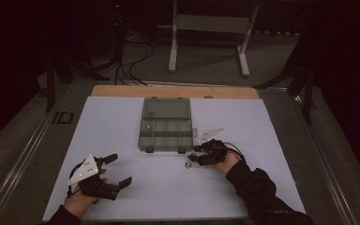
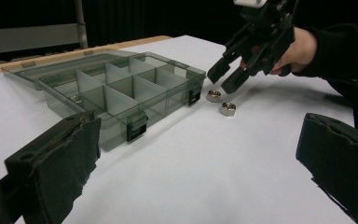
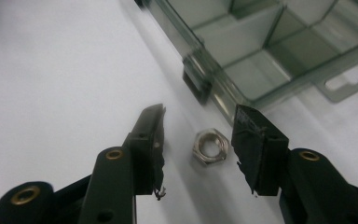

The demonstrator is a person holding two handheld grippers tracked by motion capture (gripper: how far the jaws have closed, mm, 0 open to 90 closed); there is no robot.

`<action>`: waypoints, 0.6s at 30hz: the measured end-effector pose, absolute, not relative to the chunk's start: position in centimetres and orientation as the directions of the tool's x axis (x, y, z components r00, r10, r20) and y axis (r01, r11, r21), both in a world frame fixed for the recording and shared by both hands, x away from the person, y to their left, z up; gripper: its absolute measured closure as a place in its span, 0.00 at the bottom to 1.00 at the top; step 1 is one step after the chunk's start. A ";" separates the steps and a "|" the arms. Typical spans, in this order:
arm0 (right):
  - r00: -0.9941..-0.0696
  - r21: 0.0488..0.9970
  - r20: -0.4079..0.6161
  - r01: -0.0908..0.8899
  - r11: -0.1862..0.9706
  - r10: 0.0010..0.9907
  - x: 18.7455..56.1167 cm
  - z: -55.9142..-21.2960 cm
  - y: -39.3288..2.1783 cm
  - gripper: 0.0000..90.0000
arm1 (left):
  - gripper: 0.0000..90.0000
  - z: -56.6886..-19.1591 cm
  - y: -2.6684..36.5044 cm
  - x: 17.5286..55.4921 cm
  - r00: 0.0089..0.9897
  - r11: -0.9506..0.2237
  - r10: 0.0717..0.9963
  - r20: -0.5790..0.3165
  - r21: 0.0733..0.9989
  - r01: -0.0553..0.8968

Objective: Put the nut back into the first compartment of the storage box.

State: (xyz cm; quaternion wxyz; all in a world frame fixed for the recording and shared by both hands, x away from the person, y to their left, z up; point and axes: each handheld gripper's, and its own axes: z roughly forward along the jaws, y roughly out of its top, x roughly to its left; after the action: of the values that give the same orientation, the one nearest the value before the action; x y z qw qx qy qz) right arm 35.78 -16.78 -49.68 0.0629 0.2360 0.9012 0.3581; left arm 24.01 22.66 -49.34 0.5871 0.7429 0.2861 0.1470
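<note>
My right gripper (image 3: 198,140) hangs open around a nut (image 3: 209,147) near the box (image 2: 121,88); a second nut (image 2: 227,108), I think, lies beside it. My left gripper (image 1: 117,169) rests open.

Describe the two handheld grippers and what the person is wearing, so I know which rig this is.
Both the left gripper and the right gripper are black, each with two long jaws faced with dark pads and brass-coloured screws at the pivots. Each carries a grey three-cornered plate on top. A dark cable trails from the right one. The person wears black long sleeves.
</note>
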 end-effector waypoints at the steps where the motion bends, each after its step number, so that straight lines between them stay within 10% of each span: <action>1: -0.882 0.675 0.054 0.377 0.634 0.468 35.8 -49.9 -16.8 0.64 | 0.00 -49.3 22.7 24.0 0.793 -0.147 0.598 -0.118 0.956 0.253; 18: -0.874 0.648 0.030 0.386 0.657 0.485 36.4 -51.5 -16.6 0.67 | 0.00 -49.3 22.6 24.0 0.792 -0.148 0.599 -0.116 0.956 0.252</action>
State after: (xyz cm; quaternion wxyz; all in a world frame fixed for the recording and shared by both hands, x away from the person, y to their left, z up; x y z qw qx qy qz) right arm 36.37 -16.59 -51.51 0.0729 0.2401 0.9072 0.3377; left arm 23.98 22.64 -49.35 0.5867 0.7430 0.2862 0.1478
